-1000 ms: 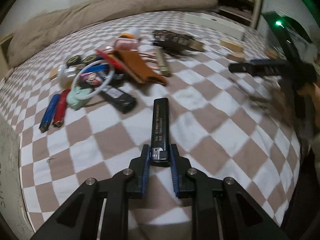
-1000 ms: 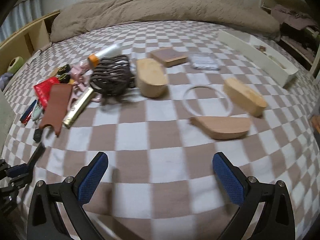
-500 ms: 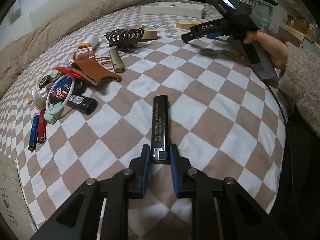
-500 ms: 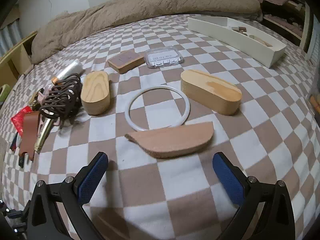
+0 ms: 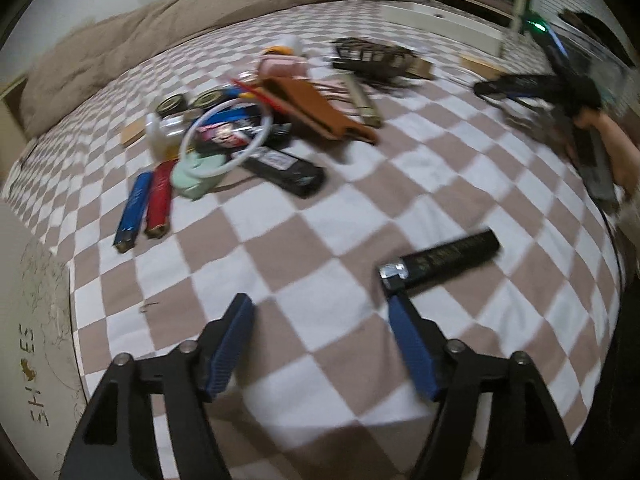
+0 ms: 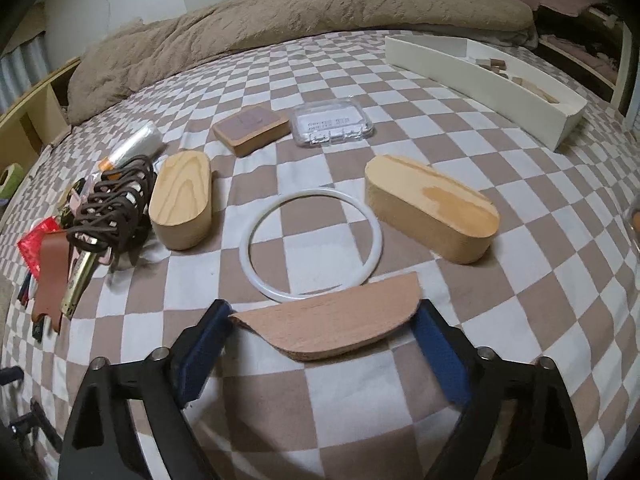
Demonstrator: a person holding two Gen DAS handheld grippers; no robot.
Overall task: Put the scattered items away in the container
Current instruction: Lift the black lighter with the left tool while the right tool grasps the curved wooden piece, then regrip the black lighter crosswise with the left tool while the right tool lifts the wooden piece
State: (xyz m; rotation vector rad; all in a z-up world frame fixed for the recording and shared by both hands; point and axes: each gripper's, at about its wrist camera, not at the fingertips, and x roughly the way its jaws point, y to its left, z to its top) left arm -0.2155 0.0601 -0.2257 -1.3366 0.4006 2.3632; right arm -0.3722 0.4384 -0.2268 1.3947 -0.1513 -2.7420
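Left gripper (image 5: pixel 320 344): jaws, shut on the black lighter (image 5: pixel 444 262) a second ago, are opening with nothing between them; the lighter now lies loose on the checkered bed (image 5: pixel 304 264), just off the tip of the right-hand jaw. Right gripper (image 6: pixel 320 340): jaws, earlier wide over bare cover, are closing around the half-moon wooden piece (image 6: pixel 332 326), pads at its two ends, contact not clear. White container (image 6: pixel 480 80) sits far ahead and right of those jaws, so this lighter was dropped short while the wooden piece looks next to go.
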